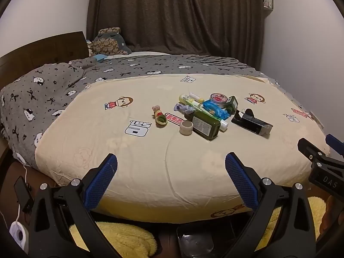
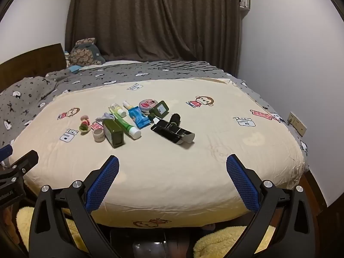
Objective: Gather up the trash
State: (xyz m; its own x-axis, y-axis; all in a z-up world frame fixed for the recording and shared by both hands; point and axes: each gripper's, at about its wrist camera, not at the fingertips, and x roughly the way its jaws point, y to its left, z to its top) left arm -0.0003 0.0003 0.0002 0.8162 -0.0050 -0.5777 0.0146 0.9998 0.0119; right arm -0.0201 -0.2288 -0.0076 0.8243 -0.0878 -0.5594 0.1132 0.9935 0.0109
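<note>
Both grippers, left gripper (image 1: 171, 161) and right gripper (image 2: 172, 163), stand released and empty above the cream bed sheet (image 1: 139, 172); the dark green rectangular bottle (image 2: 113, 133) lies ahead, long axis toward them, nearer the left one

"DAS" on the right tongs' black body (image 1: 329, 183); upside-down "2 SET" print on the cream sheet (image 1: 137, 129).
</note>
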